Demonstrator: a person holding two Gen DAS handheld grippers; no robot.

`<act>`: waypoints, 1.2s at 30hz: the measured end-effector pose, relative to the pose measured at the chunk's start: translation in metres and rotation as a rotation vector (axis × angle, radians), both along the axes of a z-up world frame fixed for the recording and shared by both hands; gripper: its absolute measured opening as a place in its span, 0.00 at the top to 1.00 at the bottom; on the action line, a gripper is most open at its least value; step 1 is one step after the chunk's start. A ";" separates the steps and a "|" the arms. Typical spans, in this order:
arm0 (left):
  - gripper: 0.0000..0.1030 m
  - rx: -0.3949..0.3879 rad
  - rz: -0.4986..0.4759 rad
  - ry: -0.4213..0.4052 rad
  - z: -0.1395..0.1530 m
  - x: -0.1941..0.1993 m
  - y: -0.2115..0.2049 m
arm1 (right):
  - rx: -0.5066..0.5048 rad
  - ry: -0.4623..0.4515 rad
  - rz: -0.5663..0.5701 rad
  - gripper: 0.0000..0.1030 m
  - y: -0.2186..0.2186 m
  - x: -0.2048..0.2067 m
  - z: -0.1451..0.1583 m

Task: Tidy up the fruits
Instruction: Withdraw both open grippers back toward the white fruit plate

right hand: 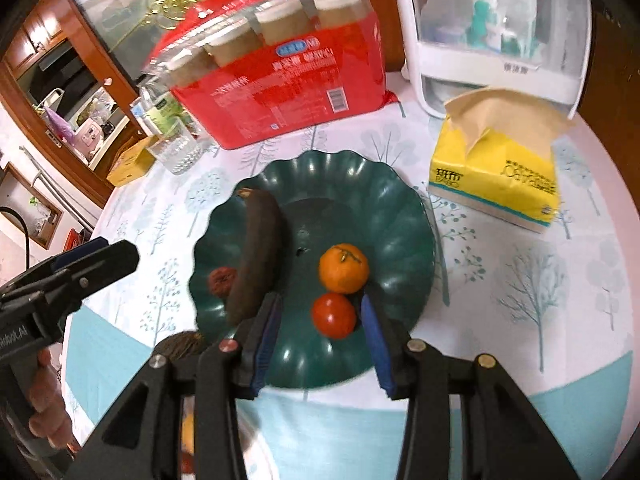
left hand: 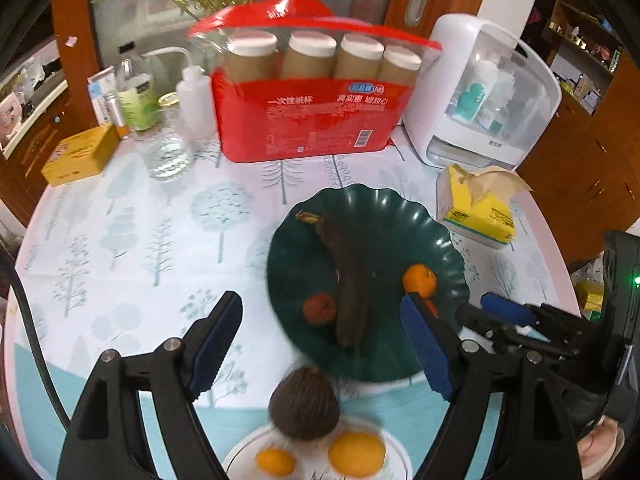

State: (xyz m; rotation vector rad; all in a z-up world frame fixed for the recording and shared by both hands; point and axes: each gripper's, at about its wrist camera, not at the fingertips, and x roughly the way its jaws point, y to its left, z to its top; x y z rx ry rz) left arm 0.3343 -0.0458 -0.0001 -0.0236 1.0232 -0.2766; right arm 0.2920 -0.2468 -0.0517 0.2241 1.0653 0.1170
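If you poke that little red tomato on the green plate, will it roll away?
Probably a little. The tomato looks round and smooth, so a nudge would likely roll it. The orange right beside it and the plate's raised wavy rim should stop it soon. Its shiny skin might also slip between gripper pads.

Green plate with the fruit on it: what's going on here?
A person holds a two-finger tool in each hand over the green plate, sorting fruit. The plate holds a blackened banana, a tangerine, a tomato and a dark reddish fruit. The right tool is open with the tomato between its fingers, apparently not pressed. The left tool is wide open and empty. Nearer, a white plate carries two orange fruits and a brown round fruit.
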 end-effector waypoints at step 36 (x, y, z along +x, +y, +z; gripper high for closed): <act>0.12 0.108 -0.010 -0.306 -0.005 -0.265 0.062 | -0.138 -0.260 0.145 0.59 0.085 -0.235 0.046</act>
